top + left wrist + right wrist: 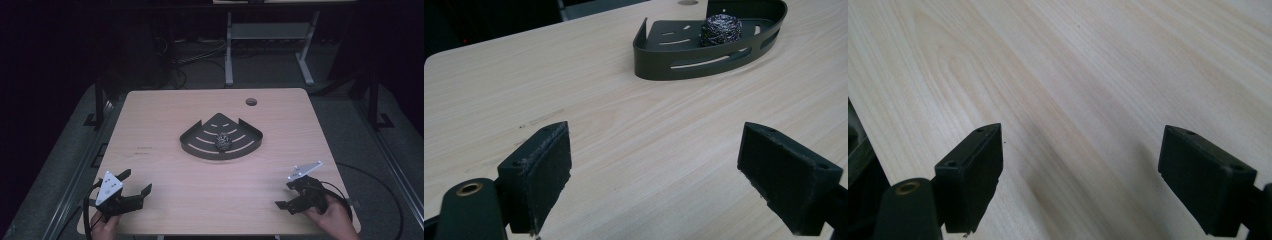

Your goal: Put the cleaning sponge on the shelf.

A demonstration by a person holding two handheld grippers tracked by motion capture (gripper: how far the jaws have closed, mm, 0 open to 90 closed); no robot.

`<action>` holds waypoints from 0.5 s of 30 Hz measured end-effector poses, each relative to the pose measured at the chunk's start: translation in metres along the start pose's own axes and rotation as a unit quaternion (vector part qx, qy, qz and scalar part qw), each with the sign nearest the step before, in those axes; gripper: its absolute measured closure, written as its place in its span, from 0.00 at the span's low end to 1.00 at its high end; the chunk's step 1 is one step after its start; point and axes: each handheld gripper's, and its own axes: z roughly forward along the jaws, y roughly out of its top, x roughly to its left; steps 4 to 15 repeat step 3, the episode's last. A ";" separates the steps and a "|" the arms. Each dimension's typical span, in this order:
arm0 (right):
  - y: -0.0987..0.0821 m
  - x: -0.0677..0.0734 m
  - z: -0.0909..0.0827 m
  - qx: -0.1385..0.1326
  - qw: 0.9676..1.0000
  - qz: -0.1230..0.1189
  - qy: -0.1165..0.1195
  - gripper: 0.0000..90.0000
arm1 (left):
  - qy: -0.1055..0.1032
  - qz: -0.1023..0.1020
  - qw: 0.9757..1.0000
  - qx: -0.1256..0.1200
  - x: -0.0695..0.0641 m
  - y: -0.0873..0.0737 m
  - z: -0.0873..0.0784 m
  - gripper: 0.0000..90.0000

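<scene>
Scourer (pixel 222 141), a small ball of coiled steel wire, sits in the rack (pixel 200 148), a dark quarter-round shelf with slotted floor, near the middle of the table (pixel 165 200), a little toward the far edge. Inside the rack it lies just right of centre, close to the curved front wall, apart from both straight back walls.

Judging by its look, it should be very light, springy and compressible, so it will squash between the pads rather than resist them. Its rough tangle should grip well and hardly slip; loose wire might snag on a slot or a pad. Best hold seems to be across its middle, coming down from above so the jaws clear the low wall. The rack looks like stiff thin metal, light enough to slide if bumped; its upright wall is the place to pinch it, or to steady it.

Left gripper (pixel 135 186) rests near the near left corner, jaws spread wide with nothing between them, aimed at the rack in its own view. Right gripper (pixel 287 196) is near the near right corner, jaws likewise spread and empty over bare wood. Both are well apart from the scourer
</scene>
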 end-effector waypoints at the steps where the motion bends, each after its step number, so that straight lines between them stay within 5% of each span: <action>1: -0.001 0.001 0.000 -0.002 1.000 0.000 -0.003 0.20 | -0.001 0.000 1.000 0.001 0.000 0.000 0.000 0.15; 15: -0.003 0.002 -0.001 -0.008 1.000 -0.005 -0.009 0.20 | -0.001 0.002 1.000 0.004 0.000 0.000 0.001 0.15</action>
